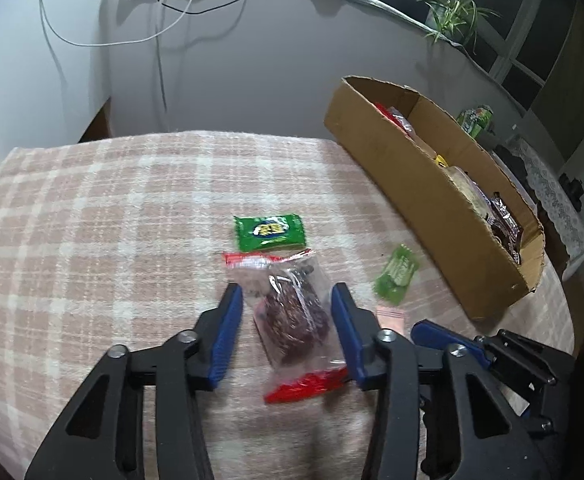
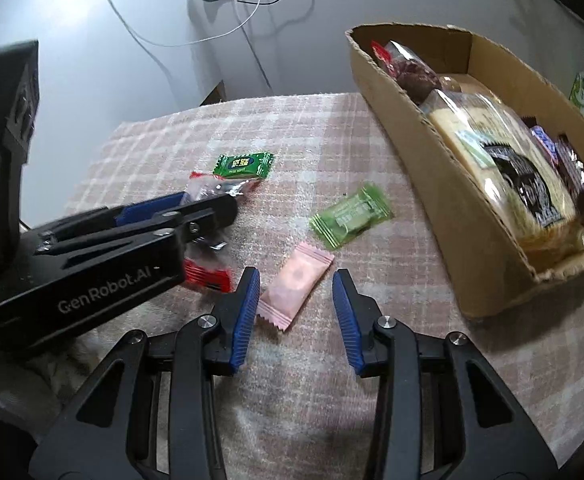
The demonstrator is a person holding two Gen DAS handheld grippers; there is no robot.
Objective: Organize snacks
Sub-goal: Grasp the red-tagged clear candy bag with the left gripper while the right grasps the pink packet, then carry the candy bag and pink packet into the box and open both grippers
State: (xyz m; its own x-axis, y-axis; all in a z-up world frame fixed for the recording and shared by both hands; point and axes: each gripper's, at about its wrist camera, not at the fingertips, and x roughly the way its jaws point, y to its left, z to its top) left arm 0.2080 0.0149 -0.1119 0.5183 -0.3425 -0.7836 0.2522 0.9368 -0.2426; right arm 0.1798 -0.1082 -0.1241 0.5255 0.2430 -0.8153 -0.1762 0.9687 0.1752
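My left gripper [image 1: 287, 296] is open, its blue fingers on either side of a clear packet with red ends [image 1: 292, 312] that lies on the plaid cloth. A dark green packet [image 1: 269, 232] lies just beyond it, a light green packet [image 1: 396, 274] to the right. My right gripper [image 2: 296, 284] is open around a pink packet [image 2: 296, 290] on the cloth. The light green packet [image 2: 350, 215] and dark green packet [image 2: 243, 166] lie beyond. The left gripper [image 2: 195, 210] shows at the left of the right wrist view, over the clear packet [image 2: 207, 276].
A long cardboard box [image 2: 432, 160] holding several snacks stands on the right of the cloth-covered table [image 1: 91, 220]; it also shows in the left wrist view [image 1: 424, 196]. Cables hang on the wall behind. A plant [image 1: 452, 8] stands on the sill.
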